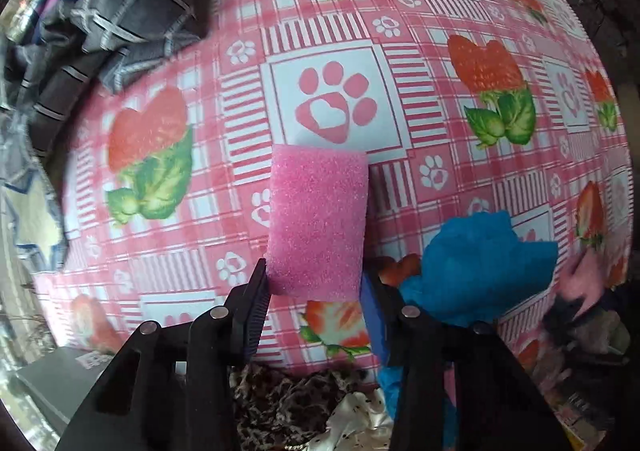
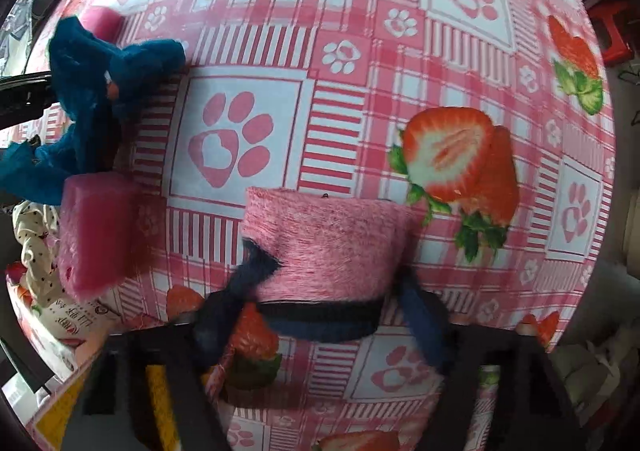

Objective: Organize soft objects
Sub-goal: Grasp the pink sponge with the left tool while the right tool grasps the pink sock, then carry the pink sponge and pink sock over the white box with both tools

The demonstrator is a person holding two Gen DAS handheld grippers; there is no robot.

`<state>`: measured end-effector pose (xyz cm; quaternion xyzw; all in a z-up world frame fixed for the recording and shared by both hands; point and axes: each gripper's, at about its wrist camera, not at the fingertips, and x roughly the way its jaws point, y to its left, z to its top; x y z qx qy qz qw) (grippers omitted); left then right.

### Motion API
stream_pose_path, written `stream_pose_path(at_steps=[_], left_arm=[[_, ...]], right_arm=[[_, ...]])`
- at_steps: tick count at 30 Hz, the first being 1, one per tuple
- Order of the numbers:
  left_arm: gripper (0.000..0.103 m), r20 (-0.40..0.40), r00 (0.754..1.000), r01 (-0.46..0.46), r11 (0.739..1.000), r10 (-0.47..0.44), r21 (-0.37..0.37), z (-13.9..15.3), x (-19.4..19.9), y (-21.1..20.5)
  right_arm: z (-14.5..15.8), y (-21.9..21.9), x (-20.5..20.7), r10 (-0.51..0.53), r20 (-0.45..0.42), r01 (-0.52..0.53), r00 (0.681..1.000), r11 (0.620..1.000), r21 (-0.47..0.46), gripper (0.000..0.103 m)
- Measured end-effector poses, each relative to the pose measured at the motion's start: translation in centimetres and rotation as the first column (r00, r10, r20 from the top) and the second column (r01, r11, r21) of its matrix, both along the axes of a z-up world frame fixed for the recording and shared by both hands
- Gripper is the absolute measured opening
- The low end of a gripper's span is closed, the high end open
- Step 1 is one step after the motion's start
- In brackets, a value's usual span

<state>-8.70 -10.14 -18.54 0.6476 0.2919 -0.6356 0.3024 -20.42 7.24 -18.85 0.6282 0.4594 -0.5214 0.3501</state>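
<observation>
From my left wrist I look straight down on the strawberry-print tablecloth (image 1: 420,63). My left gripper (image 1: 316,283) has its jaws narrowed onto the near end of a pink sponge (image 1: 318,223); both pads appear to press its sides, so I judge it gripped. The sponge's long axis runs from 6 toward 12 o'clock, straight out along my fingers. A blue plush cloth (image 1: 480,267) lies just beside it at about 4 o'clock, and a pile of grey checked fabric (image 1: 132,7) sits well apart at 10 o'clock.

From my right wrist, my right gripper (image 2: 320,307) is half closed on a pink furry piece with dark blue trim (image 2: 328,247), which fills the gap between my fingers; its long axis lies across, 9 to 3 o'clock. The sponge (image 2: 96,235) shows at 9 o'clock, nearer my left hand. Each hand seems to have its own item, so lifting looks next.
</observation>
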Motion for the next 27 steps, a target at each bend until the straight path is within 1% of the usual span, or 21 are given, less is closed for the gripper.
stream_pose_path(at_steps=[1, 2, 4, 6, 9, 14, 20, 22, 24, 27], left_arm=[[0.046, -0.006, 1.000, 0.001, 1.000, -0.001, -0.018, 0.4, 0.0, 0.1], [0.046, -0.019, 1.000, -0.002, 1.000, 0.001, -0.031, 0.9, 0.1, 0.2], [0.046, -0.042, 0.999, -0.007, 0.998, 0.005, -0.055, 2.2, 0.2, 0.4], [0.046, -0.062, 0.998, -0.011, 0.997, 0.007, -0.072, 3.5, 0.7, 0.6], [0.046, -0.080, 0.997, -0.018, 0.996, 0.011, -0.089, 5.3, 1.1, 1.2], [0.046, -0.107, 0.994, -0.015, 0.993, 0.003, -0.116, 8.2, 2.5, 3.7], [0.046, -0.138, 0.990, 0.002, 0.993, -0.018, -0.118, 11.2, 4.7, 7.0], [0.046, -0.144, 0.989, 0.011, 0.994, -0.027, -0.106, 11.8, 5.3, 8.4], [0.046, -0.152, 0.988, 0.024, 0.995, -0.038, -0.095, 12.5, 6.0, 9.7], [0.046, -0.154, 0.984, 0.072, 0.992, -0.087, -0.104, 13.8, 6.8, 12.1]], right_arm=[[0.4, 0.1, -0.3, -0.007, -0.003, 0.007, 1.000, 1.000, -0.012, 0.042], [0.7, 0.3, -0.6, -0.021, 0.001, 0.022, 1.000, 0.999, -0.024, 0.038], [1.5, 0.7, -1.3, -0.063, 0.014, 0.063, 0.998, 0.996, -0.056, 0.035], [2.4, 1.1, -1.6, -0.073, 0.007, 0.073, 0.997, 0.994, -0.077, 0.035], [3.7, 1.7, -1.7, -0.085, 0.021, 0.087, 0.996, 0.991, -0.100, 0.035], [6.3, 2.9, -2.4, -0.125, 0.040, 0.129, 0.991, 0.983, -0.133, 0.035], [9.7, 5.0, -3.0, -0.189, 0.063, 0.198, 0.980, 0.965, -0.170, 0.035], [11.7, 5.3, -2.9, -0.209, 0.061, 0.217, 0.976, 0.958, -0.186, 0.035], [12.9, 6.0, -2.7, -0.226, 0.059, 0.233, 0.972, 0.952, -0.200, 0.035], [14.8, 7.1, -2.0, -0.238, 0.049, 0.243, 0.970, 0.944, -0.225, 0.035]])
